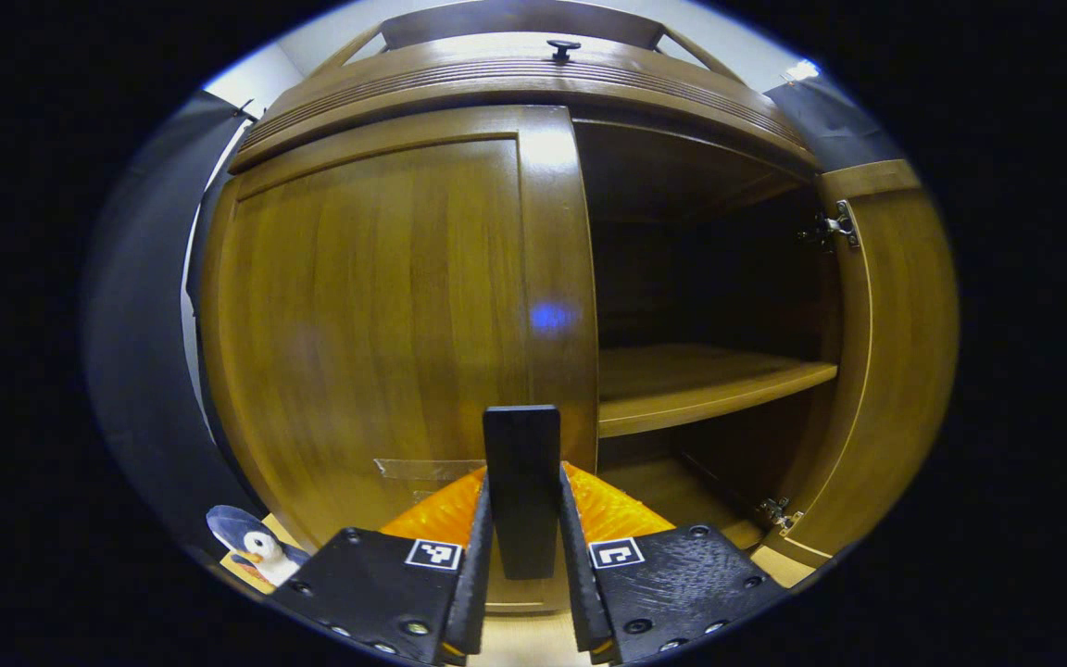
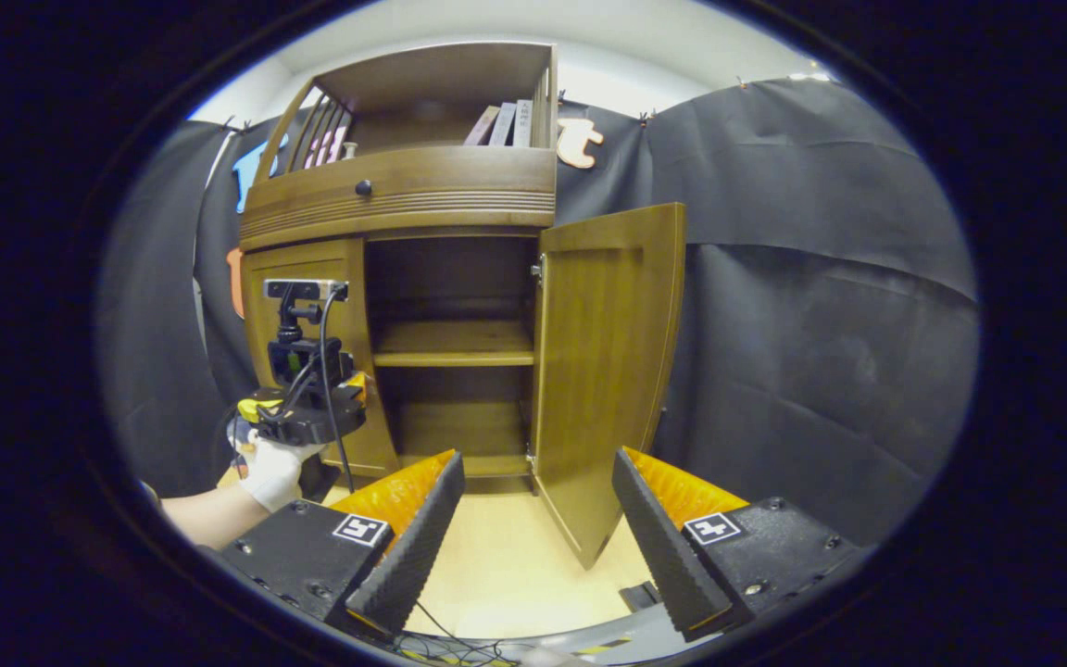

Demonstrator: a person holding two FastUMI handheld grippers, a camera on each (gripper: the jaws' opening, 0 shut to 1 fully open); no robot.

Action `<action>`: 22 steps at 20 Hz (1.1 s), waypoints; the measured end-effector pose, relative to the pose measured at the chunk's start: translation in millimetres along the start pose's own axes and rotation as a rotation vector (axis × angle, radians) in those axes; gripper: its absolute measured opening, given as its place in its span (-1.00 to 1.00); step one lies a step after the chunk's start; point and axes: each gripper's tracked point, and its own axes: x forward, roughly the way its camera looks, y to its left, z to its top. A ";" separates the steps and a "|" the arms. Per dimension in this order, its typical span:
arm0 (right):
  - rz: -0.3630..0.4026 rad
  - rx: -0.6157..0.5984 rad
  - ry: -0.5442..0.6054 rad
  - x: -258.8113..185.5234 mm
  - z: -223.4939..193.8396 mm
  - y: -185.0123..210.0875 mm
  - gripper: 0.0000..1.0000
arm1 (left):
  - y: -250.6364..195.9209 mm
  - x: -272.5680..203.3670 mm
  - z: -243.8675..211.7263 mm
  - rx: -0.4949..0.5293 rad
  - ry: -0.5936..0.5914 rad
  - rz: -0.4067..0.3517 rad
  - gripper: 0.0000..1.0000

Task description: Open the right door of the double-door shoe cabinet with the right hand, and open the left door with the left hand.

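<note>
The brown wooden shoe cabinet [image 2: 404, 199] stands against the black cloth. Its right door [image 2: 603, 371] is swung wide open, and in the left gripper view it hangs at the right edge [image 1: 895, 352]. The left door [image 1: 376, 324] looks flush with the cabinet front. My left gripper [image 1: 521, 482] is shut on that door's black upright handle [image 1: 521, 445]. In the right gripper view a gloved hand [image 2: 269, 472] holds the left gripper [image 2: 307, 412] at the left door [image 2: 307, 269]. My right gripper [image 2: 538, 459] is open, holds nothing, and sits back from the cabinet.
A shelf [image 2: 455, 345] shows inside the dark open half. Above the doors is a drawer with a black knob [image 2: 363, 188], and books [image 2: 506, 123] stand on top. A penguin toy [image 1: 251, 547] sits by the cabinet's lower left. Cables [image 2: 459, 639] lie on the pale floor.
</note>
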 end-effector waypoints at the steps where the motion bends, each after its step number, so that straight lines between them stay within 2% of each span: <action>1: 0.001 -0.001 0.002 -0.4 -1.2 0.0 1.00 | -0.2 1.7 2.4 -0.013 -0.004 -0.005 -0.34; 2: 0.002 -0.001 0.003 -0.8 -1.6 -0.7 1.00 | 0.1 1.0 1.8 -0.023 0.003 -0.013 -0.39; 3: 0.008 0.002 0.004 -2.1 -1.0 -0.5 1.00 | 1.1 -1.3 0.5 -0.041 0.010 -0.026 -0.60; 4: 0.012 0.004 0.001 -3.6 -0.2 -0.1 1.00 | 0.4 0.2 2.2 -0.055 0.012 -0.030 -0.30; 5: 0.015 0.002 -0.002 -5.6 -0.2 -0.2 1.00 | -0.5 -1.5 -1.4 -0.050 0.025 -0.036 -0.39; 6: 0.018 0.000 -0.004 -6.7 0.0 -0.2 1.00 | 1.7 -6.1 0.3 -0.041 0.020 -0.037 -0.37; 7: 0.023 0.001 -0.006 -8.4 0.7 0.3 1.00 | 1.3 -11.9 -1.2 -0.040 0.025 -0.041 -0.65; 14: 0.078 -0.014 -0.015 -20.8 0.1 9.7 1.00 | 8.5 -53.2 -5.1 -0.054 0.041 -0.105 -0.65; 22: 0.138 -0.023 -0.011 -41.8 -10.7 27.3 1.00 | 33.3 -111.7 -11.0 -0.047 0.044 -0.101 -0.65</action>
